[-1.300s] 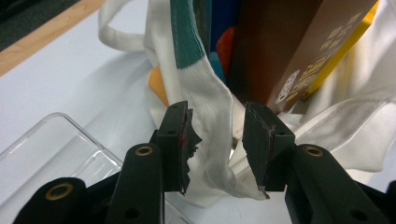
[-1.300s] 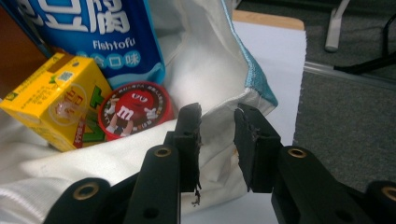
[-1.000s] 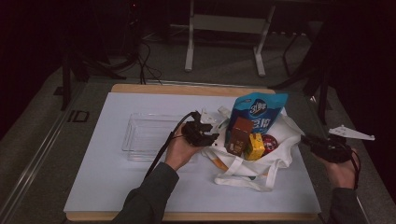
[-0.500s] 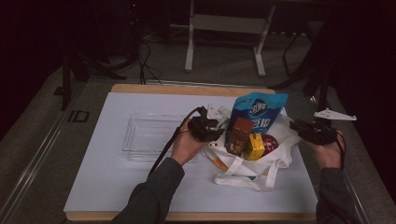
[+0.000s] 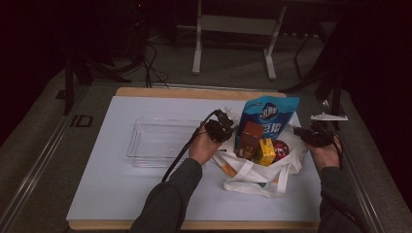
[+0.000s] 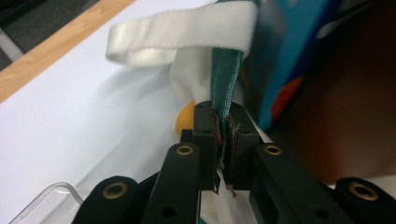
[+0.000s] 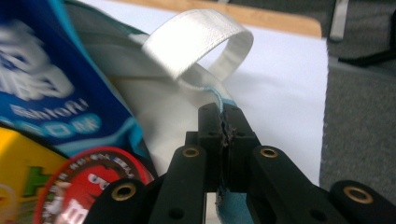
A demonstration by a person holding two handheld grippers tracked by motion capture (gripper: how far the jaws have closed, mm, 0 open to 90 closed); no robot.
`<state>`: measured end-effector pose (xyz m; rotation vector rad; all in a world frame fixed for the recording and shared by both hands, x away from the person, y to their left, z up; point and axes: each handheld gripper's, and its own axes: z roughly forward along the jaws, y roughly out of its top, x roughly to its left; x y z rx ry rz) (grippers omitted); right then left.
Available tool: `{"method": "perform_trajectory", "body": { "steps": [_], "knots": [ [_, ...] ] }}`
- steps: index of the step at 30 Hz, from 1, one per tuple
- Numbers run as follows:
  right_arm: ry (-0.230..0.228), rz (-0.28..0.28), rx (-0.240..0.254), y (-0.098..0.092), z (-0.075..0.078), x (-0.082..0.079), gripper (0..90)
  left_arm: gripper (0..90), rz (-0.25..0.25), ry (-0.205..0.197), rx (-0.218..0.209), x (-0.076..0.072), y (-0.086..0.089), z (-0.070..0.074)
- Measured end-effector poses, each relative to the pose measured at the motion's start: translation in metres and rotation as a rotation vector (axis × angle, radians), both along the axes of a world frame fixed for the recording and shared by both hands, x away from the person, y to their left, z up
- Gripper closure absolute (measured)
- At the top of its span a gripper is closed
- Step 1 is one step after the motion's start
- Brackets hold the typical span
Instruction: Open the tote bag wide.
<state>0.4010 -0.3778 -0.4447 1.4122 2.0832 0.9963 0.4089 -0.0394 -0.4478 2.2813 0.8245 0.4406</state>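
Observation:
A white tote bag (image 5: 262, 172) lies open on the table, holding a blue snack pouch (image 5: 268, 116), a brown box (image 5: 250, 140), a yellow box (image 5: 266, 150) and a round red-lidded item (image 5: 280, 147). My left gripper (image 5: 224, 127) is at the bag's left rim; its jaws are shut on the green-trimmed bag edge (image 6: 225, 93), below a white handle (image 6: 187, 35). At the bag's right rim, my right gripper (image 5: 305, 135) is shut on the bag edge (image 7: 219, 100), with another white handle (image 7: 201, 39) just beyond. The pouch (image 7: 42, 88) and red lid (image 7: 88, 182) sit left of it.
A clear plastic tray (image 5: 160, 141) stands on the white table cover (image 5: 111, 194) left of the bag. The wooden table edge (image 5: 194, 92) runs along the back. Beyond it are a grey floor, cables and a metal stand (image 5: 233, 29).
My right gripper has moved in from the table's right side to the bag's right rim and closed on its edge. My left gripper has shifted slightly right and up at the left rim.

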Motion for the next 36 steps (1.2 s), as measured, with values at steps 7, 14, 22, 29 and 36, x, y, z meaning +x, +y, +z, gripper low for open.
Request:
{"method": "perform_trajectory", "body": {
  "steps": [7,14,22,29,36],
  "knots": [
    [0.073,-0.018,-0.033,0.003,-0.018,0.010,87.9,86.8,0.035,0.048,0.049,0.011,-0.004,-0.010],
    [0.108,0.001,-0.119,0.006,-0.028,0.011,88.7,88.1,0.050,0.059,0.110,0.012,-0.007,-0.013],
    [0.115,-0.015,-0.162,0.012,-0.031,0.008,88.4,86.7,0.052,0.071,0.080,0.011,-0.006,-0.012],
    [0.026,0.024,-0.059,0.003,-0.007,-0.013,76.9,67.0,0.033,0.048,-0.033,0.004,0.017,-0.001],
    [-0.058,0.080,-0.014,0.002,0.009,-0.046,69.6,60.9,0.023,-0.006,-0.110,-0.012,0.034,0.013]
  ]
}}
